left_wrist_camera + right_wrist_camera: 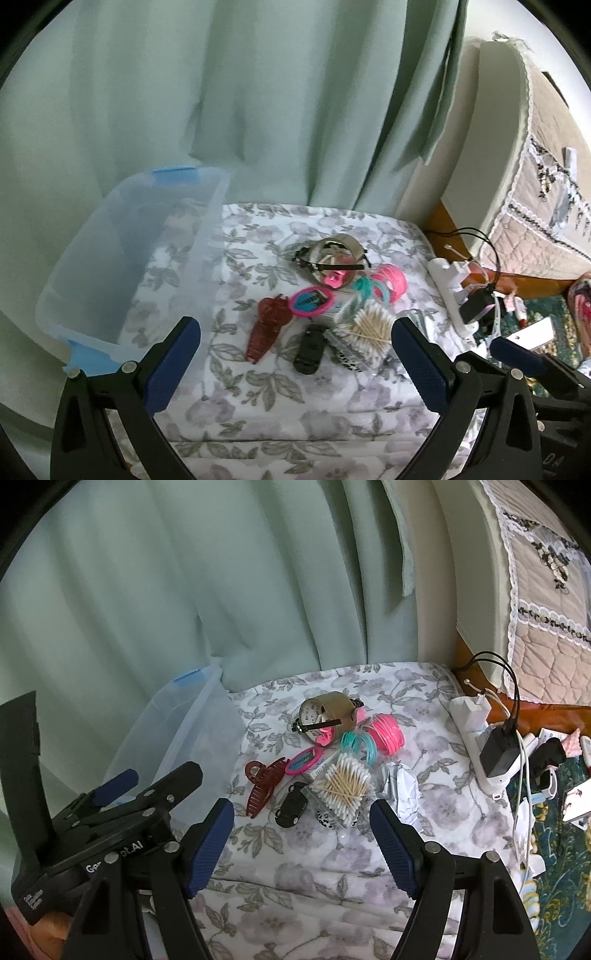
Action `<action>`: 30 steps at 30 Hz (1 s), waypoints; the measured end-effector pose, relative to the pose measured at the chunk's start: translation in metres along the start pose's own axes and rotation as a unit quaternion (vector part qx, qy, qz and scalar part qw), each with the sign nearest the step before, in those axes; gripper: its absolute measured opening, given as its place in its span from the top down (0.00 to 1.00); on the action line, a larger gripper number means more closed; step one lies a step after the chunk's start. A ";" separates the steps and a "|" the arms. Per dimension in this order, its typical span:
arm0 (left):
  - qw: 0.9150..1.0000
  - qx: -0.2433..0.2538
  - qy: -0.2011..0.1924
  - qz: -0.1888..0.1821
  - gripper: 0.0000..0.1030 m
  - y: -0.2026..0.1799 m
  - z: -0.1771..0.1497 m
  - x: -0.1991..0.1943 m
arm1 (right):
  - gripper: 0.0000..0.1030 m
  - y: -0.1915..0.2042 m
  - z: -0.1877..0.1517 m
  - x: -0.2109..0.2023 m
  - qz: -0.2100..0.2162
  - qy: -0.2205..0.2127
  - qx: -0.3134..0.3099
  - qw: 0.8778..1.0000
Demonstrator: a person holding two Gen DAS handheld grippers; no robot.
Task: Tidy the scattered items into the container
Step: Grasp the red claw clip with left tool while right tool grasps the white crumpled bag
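A clear plastic container (122,258) with blue clips sits at the left on a floral-covered surface (280,398). Scattered to its right lie a dark red hair claw (267,326), a black toy car (310,349), a box of cotton swabs (369,328), a pink oval item (312,301), pink bangles (391,282), teal bangles (358,746) and a small brass clock (328,710). My left gripper (295,365) is open, held short of the items. My right gripper (301,843) is open too, just short of the toy car (291,805) and the swabs (341,784).
A green curtain (258,110) hangs behind. A white power strip (476,734) with chargers and cables runs along the right edge of the surface. Beyond it are a quilted cover (546,590), a patterned rug (565,867) and small clutter. A crumpled silver wrapper (400,790) lies by the swabs.
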State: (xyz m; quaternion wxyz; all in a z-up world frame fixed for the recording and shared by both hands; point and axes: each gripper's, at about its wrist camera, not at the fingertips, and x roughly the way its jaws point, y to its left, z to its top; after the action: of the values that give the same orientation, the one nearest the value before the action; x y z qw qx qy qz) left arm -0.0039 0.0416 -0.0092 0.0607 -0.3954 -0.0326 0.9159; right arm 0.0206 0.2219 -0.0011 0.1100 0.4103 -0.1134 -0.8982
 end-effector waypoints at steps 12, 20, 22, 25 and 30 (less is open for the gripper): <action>0.999 0.036 0.026 -0.026 0.00 -0.025 -0.007 0.048 | 0.23 -0.058 0.003 0.017 -0.083 0.002 0.038 0.996; 0.997 0.018 0.075 -0.015 0.02 -0.003 -0.039 0.092 | 0.23 -0.094 -0.021 0.060 -0.096 0.081 0.076 0.989; 0.996 0.016 0.082 -0.006 0.02 0.000 -0.041 0.101 | 0.23 -0.094 -0.021 0.069 -0.095 0.087 0.075 0.989; 0.995 0.024 0.092 0.013 0.02 0.004 -0.043 0.118 | 0.23 -0.095 -0.020 0.083 -0.094 0.097 0.073 0.988; 0.993 0.033 0.106 0.041 0.03 0.013 -0.042 0.146 | 0.23 -0.096 -0.019 0.105 -0.092 0.113 0.070 0.987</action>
State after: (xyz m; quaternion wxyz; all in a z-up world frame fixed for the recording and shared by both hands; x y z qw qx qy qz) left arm -0.0734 0.0491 -0.1450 0.0386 -0.4889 0.0205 0.8712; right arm -0.0423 0.2807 -0.1167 0.0099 0.5244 -0.1245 -0.8423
